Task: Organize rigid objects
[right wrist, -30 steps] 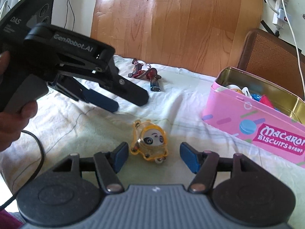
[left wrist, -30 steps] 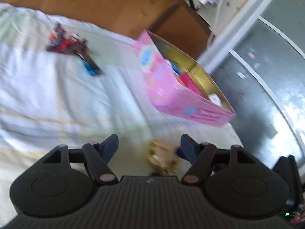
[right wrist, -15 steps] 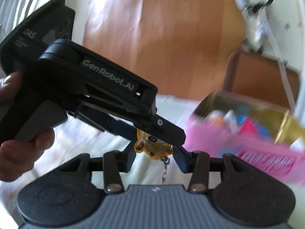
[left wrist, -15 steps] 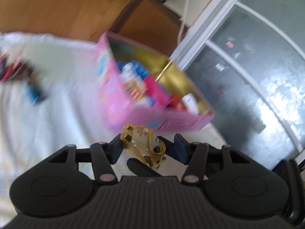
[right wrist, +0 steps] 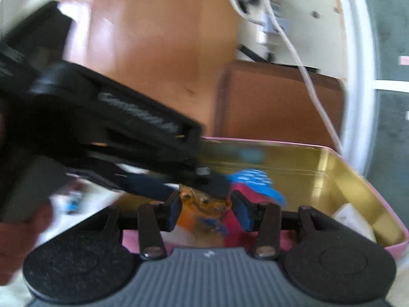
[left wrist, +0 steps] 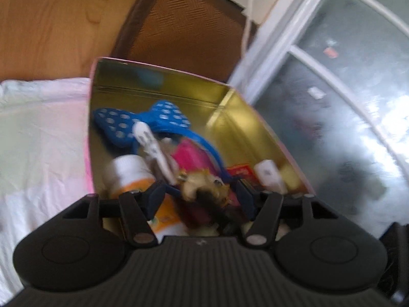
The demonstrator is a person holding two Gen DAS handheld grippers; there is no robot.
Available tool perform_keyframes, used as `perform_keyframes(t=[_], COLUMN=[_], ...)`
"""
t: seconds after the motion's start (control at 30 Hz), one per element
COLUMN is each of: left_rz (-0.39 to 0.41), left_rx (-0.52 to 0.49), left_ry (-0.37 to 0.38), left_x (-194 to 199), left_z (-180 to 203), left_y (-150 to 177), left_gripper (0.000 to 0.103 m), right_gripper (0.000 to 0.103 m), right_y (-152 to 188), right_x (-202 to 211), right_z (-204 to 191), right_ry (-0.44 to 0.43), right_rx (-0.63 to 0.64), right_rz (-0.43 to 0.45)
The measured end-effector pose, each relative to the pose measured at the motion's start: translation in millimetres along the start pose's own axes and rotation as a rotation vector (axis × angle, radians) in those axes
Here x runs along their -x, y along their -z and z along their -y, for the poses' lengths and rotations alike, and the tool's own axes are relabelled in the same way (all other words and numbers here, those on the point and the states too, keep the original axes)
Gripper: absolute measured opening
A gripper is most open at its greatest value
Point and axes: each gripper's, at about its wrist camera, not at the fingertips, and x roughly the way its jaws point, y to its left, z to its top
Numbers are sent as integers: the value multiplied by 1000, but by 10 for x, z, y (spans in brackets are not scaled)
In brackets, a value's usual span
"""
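The yellow toy (left wrist: 204,188) hangs between the fingers of both grippers, directly over the open pink tin (left wrist: 230,133). The left gripper (left wrist: 198,195) and right gripper (right wrist: 206,204) are each spreading their fingers; blur hides whether either grips it. Below lies a white sheet (left wrist: 38,140); beyond, wood floor (left wrist: 51,20).

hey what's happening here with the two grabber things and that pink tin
A person is tidying small items into the pink tin. Both handheld grippers are over its open top with a small yellow toy between them. The left gripper and the right gripper both have their jaws opening, so the toy looks about to drop in. The tin already holds a blue polka-dot bow, a white bottle and other bits.
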Motion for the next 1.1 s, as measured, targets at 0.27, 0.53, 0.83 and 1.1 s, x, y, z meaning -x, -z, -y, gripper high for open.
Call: perform_keyframes(t=[0.27, 0.53, 0.83, 1.1], left_rz=[106, 251, 275, 277], left_rx=[-60, -74, 39, 110], left_ry=[-98, -175, -397, -659], left_x=[281, 915, 1509, 1830], left_z=[61, -159, -1003, -1728], left_y=[111, 319, 799, 1048], left_gripper=[68, 70, 71, 71], right_gripper=[69, 69, 68, 64], right_y=[95, 104, 109, 115], right_x=[-1, 406, 669, 481], right_z=[222, 42, -769, -1365], right_ry=[89, 19, -190, -333], right_rx=[-129, -185, -71, 27], right_rz=[52, 135, 119, -1])
